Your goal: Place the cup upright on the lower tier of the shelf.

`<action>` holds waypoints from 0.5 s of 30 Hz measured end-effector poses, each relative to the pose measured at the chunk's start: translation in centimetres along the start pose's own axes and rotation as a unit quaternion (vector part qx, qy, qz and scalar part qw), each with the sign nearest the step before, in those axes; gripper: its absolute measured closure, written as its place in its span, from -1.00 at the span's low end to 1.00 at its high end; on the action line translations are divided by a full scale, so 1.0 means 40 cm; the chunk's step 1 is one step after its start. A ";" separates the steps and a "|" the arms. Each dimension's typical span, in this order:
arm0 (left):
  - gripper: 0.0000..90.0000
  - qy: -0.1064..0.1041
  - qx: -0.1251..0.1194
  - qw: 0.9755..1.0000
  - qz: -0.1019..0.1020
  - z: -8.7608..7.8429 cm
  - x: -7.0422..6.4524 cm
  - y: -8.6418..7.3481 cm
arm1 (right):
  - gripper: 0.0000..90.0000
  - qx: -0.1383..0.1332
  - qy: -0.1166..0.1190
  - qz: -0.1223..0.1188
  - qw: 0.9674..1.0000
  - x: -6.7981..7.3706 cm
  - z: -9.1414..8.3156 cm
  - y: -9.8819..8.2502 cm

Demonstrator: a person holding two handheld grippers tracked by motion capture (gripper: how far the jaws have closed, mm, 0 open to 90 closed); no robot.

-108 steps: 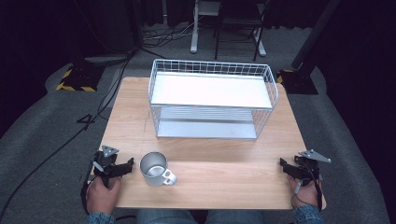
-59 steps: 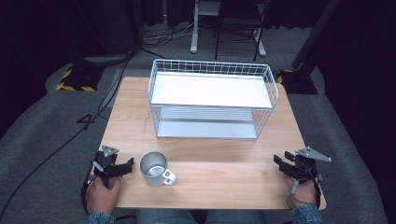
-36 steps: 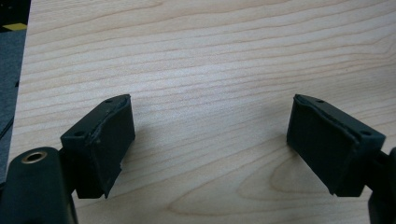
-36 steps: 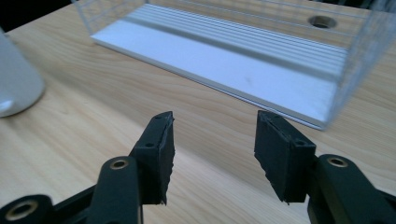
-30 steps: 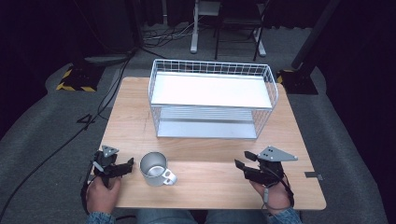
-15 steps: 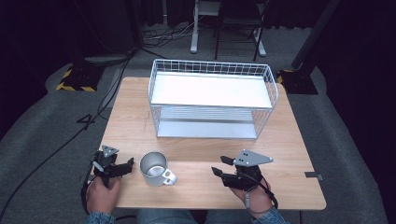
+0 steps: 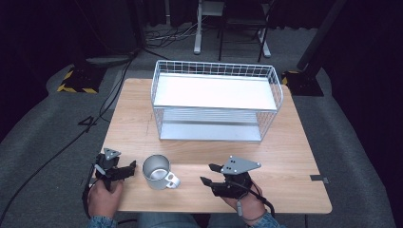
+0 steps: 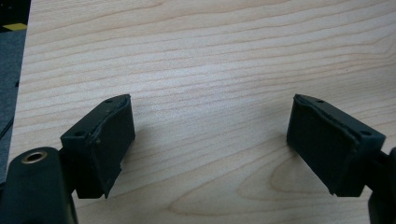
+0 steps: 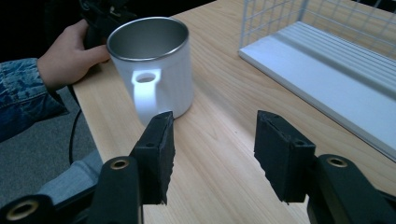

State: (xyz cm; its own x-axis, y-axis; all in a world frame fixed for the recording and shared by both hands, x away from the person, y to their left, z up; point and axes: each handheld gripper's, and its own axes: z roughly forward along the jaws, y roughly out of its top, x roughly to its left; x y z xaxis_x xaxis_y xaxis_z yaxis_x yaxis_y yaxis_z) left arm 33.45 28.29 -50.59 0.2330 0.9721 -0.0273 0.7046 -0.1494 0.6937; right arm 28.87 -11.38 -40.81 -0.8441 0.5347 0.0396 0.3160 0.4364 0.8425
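Standing upright near the table's [image 7: 285, 156] front edge, the white mug [image 7: 158, 172] looks empty, handle toward the right gripper [image 7: 209, 175], whose jaws are spread just short of it. Behind sits a wire basket [image 7: 216, 102], seemingly empty. The left gripper [image 7: 127, 169], jaws parted, rests beside the mug.

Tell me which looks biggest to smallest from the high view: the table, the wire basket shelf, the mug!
1. table
2. wire basket shelf
3. mug

No close calls here.
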 end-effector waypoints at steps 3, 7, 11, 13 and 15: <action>-0.65 -0.001 0.000 1.000 0.002 -0.002 -0.001 -0.002 | 0.06 0.001 0.013 0.000 1.000 0.009 0.016 0.004; -0.65 -0.002 0.000 1.000 0.002 -0.002 -0.001 -0.002 | 0.05 0.003 0.035 0.000 0.999 0.027 0.047 0.013; -0.65 -0.001 0.000 1.000 0.002 -0.002 -0.001 -0.002 | 0.05 0.005 0.052 -0.015 0.999 0.056 0.075 0.026; -0.65 -0.001 0.000 1.000 0.003 -0.002 -0.001 -0.002 | 0.05 0.007 0.057 -0.018 0.998 0.061 0.083 0.030; -0.65 -0.001 0.000 1.000 0.003 -0.002 -0.001 -0.002 | 0.05 0.008 0.066 -0.018 0.998 0.071 0.102 0.035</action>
State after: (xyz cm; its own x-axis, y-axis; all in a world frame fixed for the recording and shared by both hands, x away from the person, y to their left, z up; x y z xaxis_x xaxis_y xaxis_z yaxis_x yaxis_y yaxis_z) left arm 33.34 28.29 -50.58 0.2381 0.9710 -0.0239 0.7030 -0.1553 0.6940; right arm 28.68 -6.32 -41.72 -0.9043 0.4192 0.0808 0.2904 0.4652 0.8362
